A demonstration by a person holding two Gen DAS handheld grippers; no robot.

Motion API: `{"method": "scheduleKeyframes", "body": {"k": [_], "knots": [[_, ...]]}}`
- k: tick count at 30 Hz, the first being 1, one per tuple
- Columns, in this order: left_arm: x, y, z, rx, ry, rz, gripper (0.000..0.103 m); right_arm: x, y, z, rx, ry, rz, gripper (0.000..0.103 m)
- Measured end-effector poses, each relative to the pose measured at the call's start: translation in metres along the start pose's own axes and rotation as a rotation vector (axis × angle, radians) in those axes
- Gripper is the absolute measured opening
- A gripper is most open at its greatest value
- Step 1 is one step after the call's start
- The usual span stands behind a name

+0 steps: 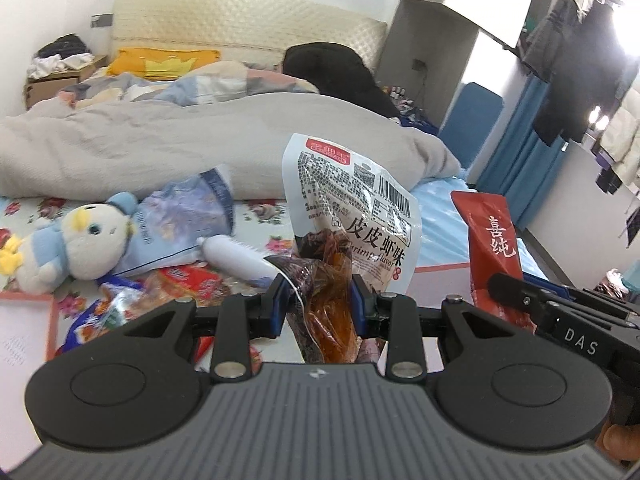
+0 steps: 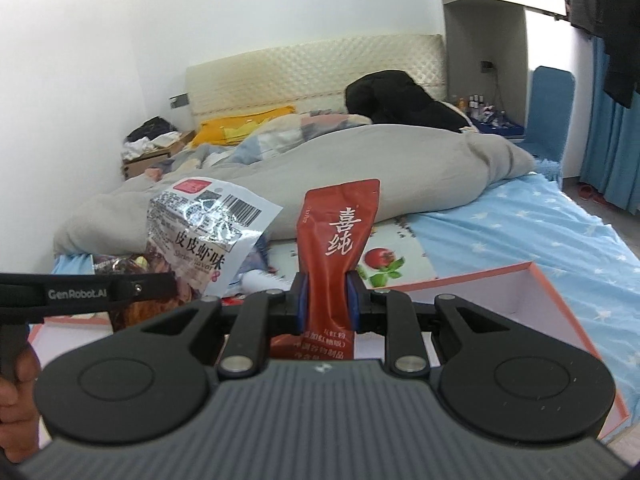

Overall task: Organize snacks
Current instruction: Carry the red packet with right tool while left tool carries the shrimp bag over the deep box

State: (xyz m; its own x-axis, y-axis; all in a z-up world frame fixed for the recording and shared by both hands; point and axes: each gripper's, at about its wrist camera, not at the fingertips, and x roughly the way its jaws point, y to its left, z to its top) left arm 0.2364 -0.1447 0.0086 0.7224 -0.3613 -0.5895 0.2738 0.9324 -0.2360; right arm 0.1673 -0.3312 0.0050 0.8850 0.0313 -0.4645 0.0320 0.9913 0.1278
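My left gripper [image 1: 320, 300] is shut on a clear-and-white shrimp-flavour snack bag [image 1: 352, 204], held upright above the bed; the same bag [image 2: 208, 232] shows at the left of the right wrist view. My right gripper [image 2: 328, 300] is shut on a red pouch with white characters [image 2: 336, 232], also upright; that pouch [image 1: 490, 240] stands right of the left gripper. More snack packets [image 1: 172, 280] lie in a heap on the floral sheet at lower left. An open pink-edged white box [image 2: 532, 300] sits below the right gripper.
A plush toy [image 1: 68, 240], a pale blue bag [image 1: 188, 208] and a white brush [image 1: 236, 256] lie on the bed. A grey duvet [image 1: 180, 140] heaps across the middle. A second pink-edged box part [image 1: 24, 332] sits at far left. Blue curtains [image 2: 608, 140] hang right.
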Motion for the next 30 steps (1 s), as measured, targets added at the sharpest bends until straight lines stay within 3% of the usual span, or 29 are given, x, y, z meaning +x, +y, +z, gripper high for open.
{"method": "scheduleKeyframes", "body": {"k": [8, 18, 30], "knots": [[0.049, -0.035, 0.001, 0.045, 0.061, -0.046, 0.036, 0.015, -0.039, -0.009, 0.053, 0.039, -0.064, 0.024], [0.129, -0.068, -0.025, 0.086, 0.208, -0.071, 0.036, 0.051, -0.089, -0.043, 0.128, 0.166, -0.128, 0.024], [0.202, -0.087, -0.054, 0.106, 0.359, -0.062, 0.037, 0.093, -0.129, -0.082, 0.18, 0.315, -0.139, 0.024]]}}
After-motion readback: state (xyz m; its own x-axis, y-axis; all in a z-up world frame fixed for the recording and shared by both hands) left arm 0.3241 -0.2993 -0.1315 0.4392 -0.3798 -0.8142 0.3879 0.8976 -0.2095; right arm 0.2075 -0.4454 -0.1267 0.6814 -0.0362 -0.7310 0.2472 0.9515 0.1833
